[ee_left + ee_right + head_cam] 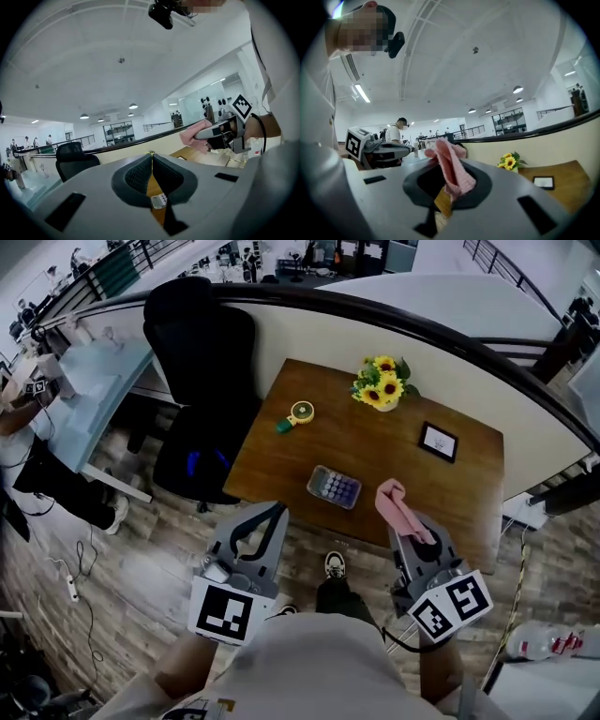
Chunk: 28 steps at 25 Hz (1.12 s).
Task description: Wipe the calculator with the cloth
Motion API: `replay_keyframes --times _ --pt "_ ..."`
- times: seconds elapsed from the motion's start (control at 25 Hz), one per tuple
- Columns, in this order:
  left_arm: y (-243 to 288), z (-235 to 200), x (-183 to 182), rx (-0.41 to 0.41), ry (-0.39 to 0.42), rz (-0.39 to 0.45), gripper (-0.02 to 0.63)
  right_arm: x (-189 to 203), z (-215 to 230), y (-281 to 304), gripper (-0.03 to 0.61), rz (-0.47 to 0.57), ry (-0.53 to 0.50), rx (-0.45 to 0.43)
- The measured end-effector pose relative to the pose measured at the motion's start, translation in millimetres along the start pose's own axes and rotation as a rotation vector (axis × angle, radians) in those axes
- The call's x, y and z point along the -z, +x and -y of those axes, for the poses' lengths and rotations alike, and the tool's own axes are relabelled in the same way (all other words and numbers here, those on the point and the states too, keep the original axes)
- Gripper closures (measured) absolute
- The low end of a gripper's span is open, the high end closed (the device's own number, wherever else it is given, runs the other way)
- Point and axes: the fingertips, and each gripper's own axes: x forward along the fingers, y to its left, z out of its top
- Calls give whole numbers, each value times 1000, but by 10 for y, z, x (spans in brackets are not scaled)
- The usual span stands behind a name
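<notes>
- While the calculator lies flat close to the table's near edge, the pink cloth hangs apart from it, over that same edge to its right.
- The right gripper has its jaws pinching the cloth, which bunches up out of them.
- The left gripper has its jaws pressed together on nothing, off the near-left corner.
- Sunflowers stand at the far edge.
</notes>
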Motion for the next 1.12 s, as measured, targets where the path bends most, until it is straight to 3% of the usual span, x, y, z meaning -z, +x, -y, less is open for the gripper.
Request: replay_keyframes --times 0.32,0.64,0.84,1.12 --pt "855 -61 142 -99 5 -95 604 62 848 631 552 -90 18 -137" --pt "1292 -159 376 -184 -37 -172 606 256 1279 1151 552 -169 48 -251" --pt "1409 -177 604 -188 -61 -230 606 465 1313 1321 552 -242 20 -286" --pt "1607 -160 1058 -125 -139 -276 606 839 1407 1616 552 -320 40 -256"
